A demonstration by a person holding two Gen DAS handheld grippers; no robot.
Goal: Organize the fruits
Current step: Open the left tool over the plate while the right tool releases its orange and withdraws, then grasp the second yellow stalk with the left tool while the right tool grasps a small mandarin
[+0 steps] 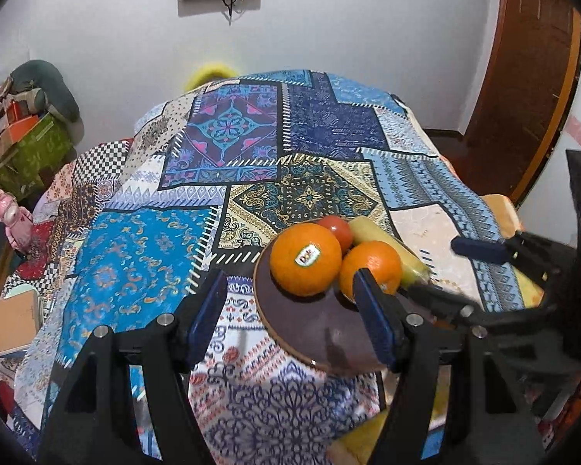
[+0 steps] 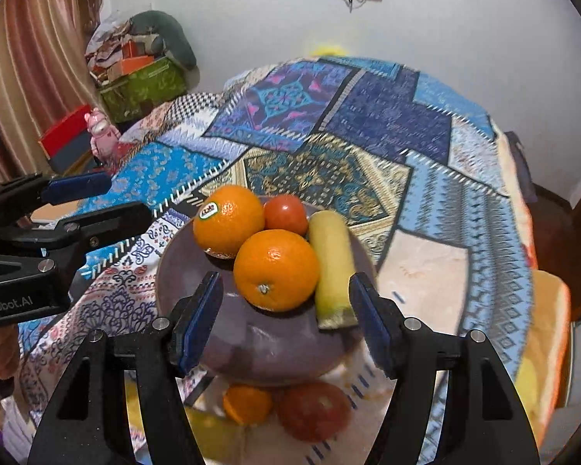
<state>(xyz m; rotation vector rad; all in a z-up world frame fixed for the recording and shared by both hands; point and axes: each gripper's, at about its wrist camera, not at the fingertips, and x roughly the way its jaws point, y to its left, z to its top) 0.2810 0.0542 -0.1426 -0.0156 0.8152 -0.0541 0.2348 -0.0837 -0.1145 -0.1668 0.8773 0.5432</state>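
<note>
1. Fruit sits piled on a brown plate [image 2: 182,267] on the patchwork cloth [image 2: 387,124]: a stickered orange [image 2: 228,219], a second orange [image 2: 277,269] touching it, a tomato [image 2: 286,213] behind them, and a banana [image 2: 331,267] lying along the second orange's right side.
2. Right gripper [image 2: 286,323] hovers over the plate's near edge, jaws spread wide and empty, straddling the second orange and the banana's cut end.
3. Left gripper [image 1: 292,316] hangs left of the plate with its jaws apart, holding nothing; its right finger overlaps the second orange in the left wrist view.
4. Below the plate's near rim lie another small orange [image 2: 248,405] and a red apple [image 2: 313,410], both blurred.
5. A green box [image 2: 143,89] of clutter and a pink figurine [image 2: 102,135] stand beyond the table's left edge.
</note>
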